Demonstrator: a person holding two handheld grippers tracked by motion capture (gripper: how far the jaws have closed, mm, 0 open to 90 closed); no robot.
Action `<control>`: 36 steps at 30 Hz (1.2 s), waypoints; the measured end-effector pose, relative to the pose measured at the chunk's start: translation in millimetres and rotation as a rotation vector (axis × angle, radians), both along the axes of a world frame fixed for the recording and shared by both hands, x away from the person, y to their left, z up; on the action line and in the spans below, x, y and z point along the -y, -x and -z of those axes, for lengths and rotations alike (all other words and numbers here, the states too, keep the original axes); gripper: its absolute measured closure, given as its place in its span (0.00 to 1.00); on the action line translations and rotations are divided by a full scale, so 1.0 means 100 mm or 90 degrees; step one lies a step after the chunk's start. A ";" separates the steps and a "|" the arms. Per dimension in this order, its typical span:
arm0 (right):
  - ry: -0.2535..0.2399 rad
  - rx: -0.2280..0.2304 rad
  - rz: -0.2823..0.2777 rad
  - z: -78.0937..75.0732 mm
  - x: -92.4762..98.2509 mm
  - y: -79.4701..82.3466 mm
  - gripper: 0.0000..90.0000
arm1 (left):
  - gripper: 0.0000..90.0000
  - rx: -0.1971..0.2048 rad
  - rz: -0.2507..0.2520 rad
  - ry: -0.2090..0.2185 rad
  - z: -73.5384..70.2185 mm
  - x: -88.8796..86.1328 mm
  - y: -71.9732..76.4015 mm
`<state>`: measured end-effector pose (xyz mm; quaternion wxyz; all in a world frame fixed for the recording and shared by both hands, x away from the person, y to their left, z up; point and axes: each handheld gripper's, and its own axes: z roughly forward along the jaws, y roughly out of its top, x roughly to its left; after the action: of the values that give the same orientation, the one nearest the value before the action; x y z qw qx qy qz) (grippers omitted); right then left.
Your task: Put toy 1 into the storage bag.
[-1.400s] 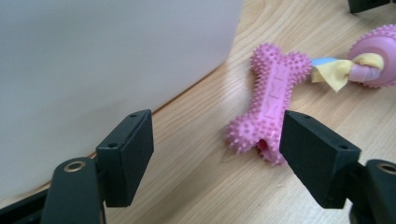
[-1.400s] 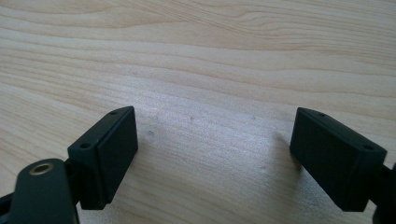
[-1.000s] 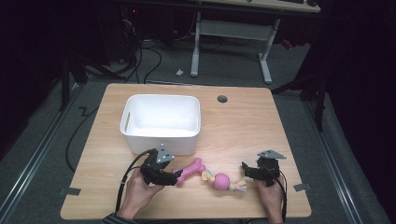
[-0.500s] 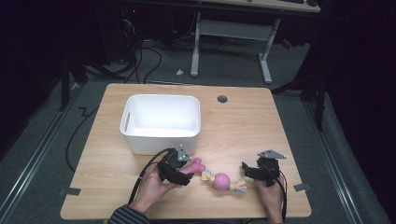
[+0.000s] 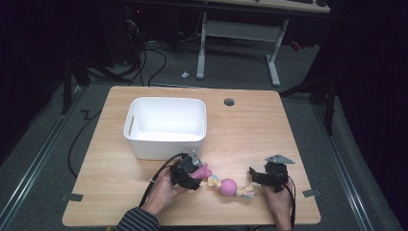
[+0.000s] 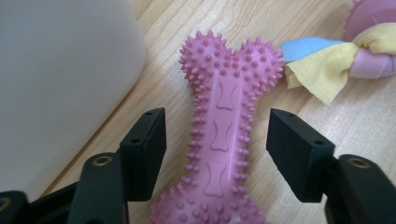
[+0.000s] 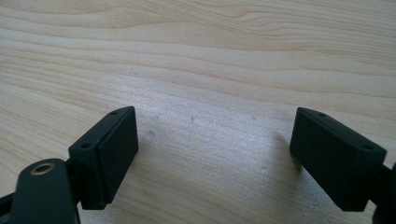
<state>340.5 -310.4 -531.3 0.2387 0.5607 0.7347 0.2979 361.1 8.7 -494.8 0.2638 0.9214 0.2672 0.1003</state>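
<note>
Pink bone toy waits between the claw's jaws

Pink and bumpy, the bone toy (image 6: 219, 140) lies flat on the wooden worktop (image 5: 250, 130), just beside the white bin (image 5: 166, 127). The left claw (image 6: 217, 140) is wide open. One jaw stands on each side of the bone's thin middle, and neither jaw touches it yet. A rope toy (image 5: 230, 186) with a pink ball lies right next to the bone's far end. The right claw (image 7: 215, 140) is wide open too, with nothing but bare wood between its jaws.

It looks like the job has only begun. The bone is not picked up. I think the left claw must squeeze shut, lift it, and maybe drop it in the bin.
</note>
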 end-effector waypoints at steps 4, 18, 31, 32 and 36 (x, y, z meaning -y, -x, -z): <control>0.000 0.000 0.000 0.00 0.00 0.00 0.17 | 0.48 -0.010 0.004 -0.010 0.04 0.02 -0.02; 0.002 0.001 -0.002 0.00 0.00 0.00 0.17 | 0.61 -0.010 0.018 -0.025 0.09 0.03 -0.03; 0.002 0.001 -0.002 0.00 0.00 0.00 0.17 | 0.65 0.019 0.025 -0.018 0.01 -0.04 0.07; 0.002 0.001 -0.002 0.00 0.00 0.00 0.17 | 0.65 0.019 0.024 -0.009 -0.02 -0.06 0.09; 0.002 0.001 -0.002 0.00 0.00 0.00 0.17 | 0.65 0.009 0.032 -0.002 -0.08 -0.11 0.12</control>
<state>340.6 -310.5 -531.4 0.2398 0.5588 0.7361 0.2975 349.4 19.9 -486.6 0.2669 0.9275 0.2417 0.1008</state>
